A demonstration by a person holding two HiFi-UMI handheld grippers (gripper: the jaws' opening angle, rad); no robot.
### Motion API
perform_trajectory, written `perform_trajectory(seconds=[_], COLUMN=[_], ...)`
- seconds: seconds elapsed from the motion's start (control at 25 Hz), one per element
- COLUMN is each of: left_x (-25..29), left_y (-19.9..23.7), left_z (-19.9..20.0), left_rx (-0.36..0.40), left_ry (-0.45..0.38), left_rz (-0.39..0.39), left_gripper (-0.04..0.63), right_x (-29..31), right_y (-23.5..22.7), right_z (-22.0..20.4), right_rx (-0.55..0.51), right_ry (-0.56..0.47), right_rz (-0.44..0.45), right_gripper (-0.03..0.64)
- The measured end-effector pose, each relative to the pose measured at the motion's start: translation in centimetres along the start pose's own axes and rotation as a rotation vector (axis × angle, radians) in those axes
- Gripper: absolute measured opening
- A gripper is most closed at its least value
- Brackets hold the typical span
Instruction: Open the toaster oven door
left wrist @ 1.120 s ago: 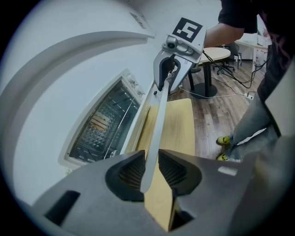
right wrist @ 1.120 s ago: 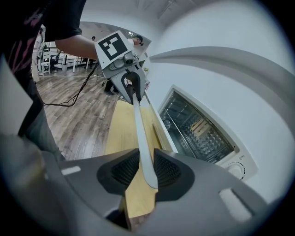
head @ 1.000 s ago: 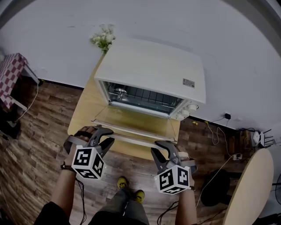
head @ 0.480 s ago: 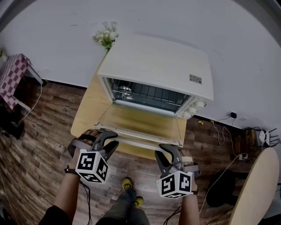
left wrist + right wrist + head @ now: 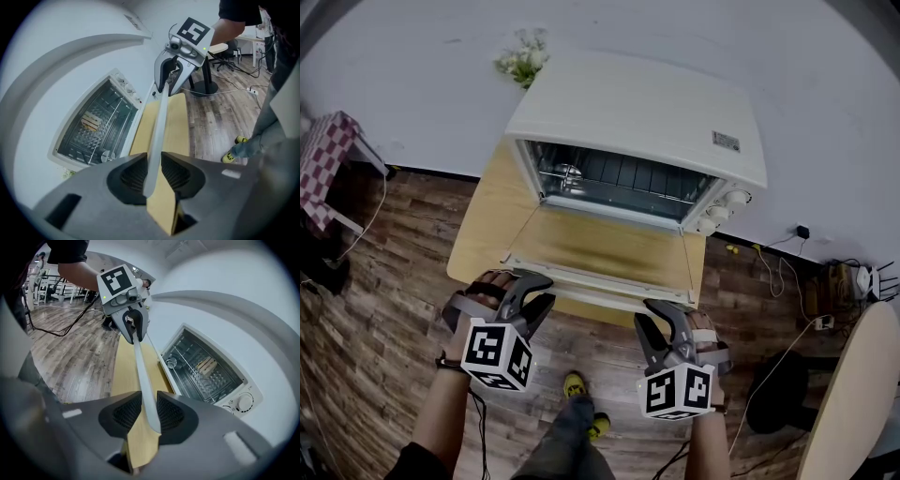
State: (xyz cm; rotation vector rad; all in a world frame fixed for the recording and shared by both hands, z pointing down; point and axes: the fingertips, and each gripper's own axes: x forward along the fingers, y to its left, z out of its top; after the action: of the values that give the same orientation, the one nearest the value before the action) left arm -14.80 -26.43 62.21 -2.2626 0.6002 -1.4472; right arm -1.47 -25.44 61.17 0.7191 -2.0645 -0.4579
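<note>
The left gripper (image 5: 532,289) is clamping its fingers (image 5: 127,176) on 1 end of the long pale bar handle (image 5: 598,282). The right gripper (image 5: 659,321) is pinching the other end, its fingers (image 5: 171,414) narrowly apart around the bar. The drop-down door (image 5: 602,247) of the white boxy toaster oven (image 5: 647,112) is lying fully open above the light wooden surface (image 5: 483,225).

White toaster oven (image 5: 637,112), red-checked cloth (image 5: 323,155)
</note>
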Motion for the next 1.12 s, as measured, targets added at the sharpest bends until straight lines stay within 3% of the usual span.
perform_trajectory(seconds=[0.32, 0.56, 1.12], left_x=[0.7, 1.4, 3.0], left_y=[-1.1, -2.5, -5.2], left_z=[-0.5, -1.0, -2.0], left_rx=[0.011, 0.010, 0.020], left_ry=[-0.008, -0.009, -0.013], left_rz=[0.051, 0.070, 0.108], left_gripper=[0.101, 0.132, 0.183], right_x=[0.6, 1.1, 2.3], right_y=[1.2, 2.8, 5.7], right_z=[-0.7, -1.2, -2.5], right_rx=[-0.015, -0.025, -0.051], right_ry=[-0.001, 0.002, -0.012], right_rz=[-0.038, -0.022, -0.057], right_gripper=[0.114, 0.167, 0.209])
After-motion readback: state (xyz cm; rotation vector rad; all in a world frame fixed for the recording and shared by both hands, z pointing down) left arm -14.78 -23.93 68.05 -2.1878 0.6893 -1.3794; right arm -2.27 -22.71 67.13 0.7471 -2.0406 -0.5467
